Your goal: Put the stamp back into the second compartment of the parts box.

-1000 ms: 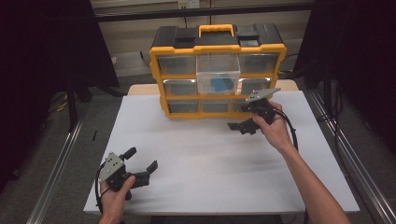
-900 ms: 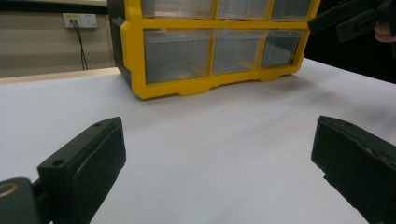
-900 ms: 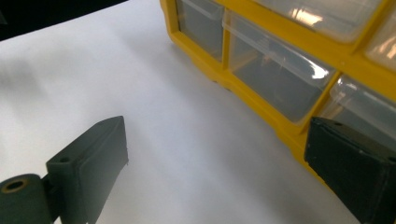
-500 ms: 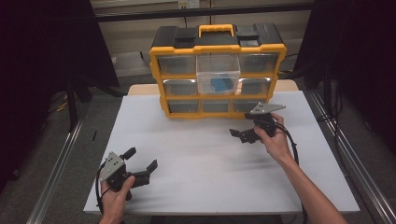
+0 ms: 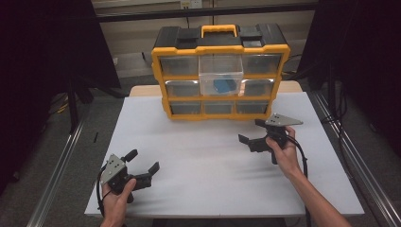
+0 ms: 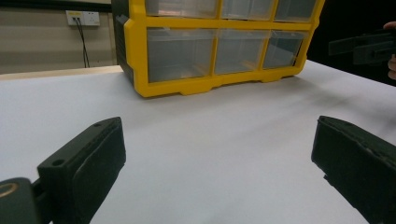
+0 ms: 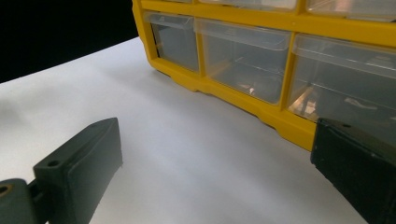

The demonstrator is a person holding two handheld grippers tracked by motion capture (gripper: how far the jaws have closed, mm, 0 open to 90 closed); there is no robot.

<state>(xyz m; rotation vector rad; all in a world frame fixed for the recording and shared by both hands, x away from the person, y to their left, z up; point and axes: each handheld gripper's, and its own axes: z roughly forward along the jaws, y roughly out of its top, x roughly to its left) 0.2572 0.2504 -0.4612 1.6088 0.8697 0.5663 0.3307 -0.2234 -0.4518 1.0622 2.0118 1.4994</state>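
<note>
Right hand-held gripper (image 5: 250, 131), jaws just opened, near organizer (image 5: 220, 71) base edge.

text: none legible | labels/brands: none legible on yellow drawer cabinet (image 5: 220, 75) | numbers/signs: none

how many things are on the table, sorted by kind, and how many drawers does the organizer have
yellow drawer organizer: 1
clear drawers in it: 9, with the middle drawer pulled out and holding a blue item
handheld grippers: 2, the left gripper and the right gripper, both open and empty
total on the white table: 3 things, not counting the drawers or the blue item
</note>
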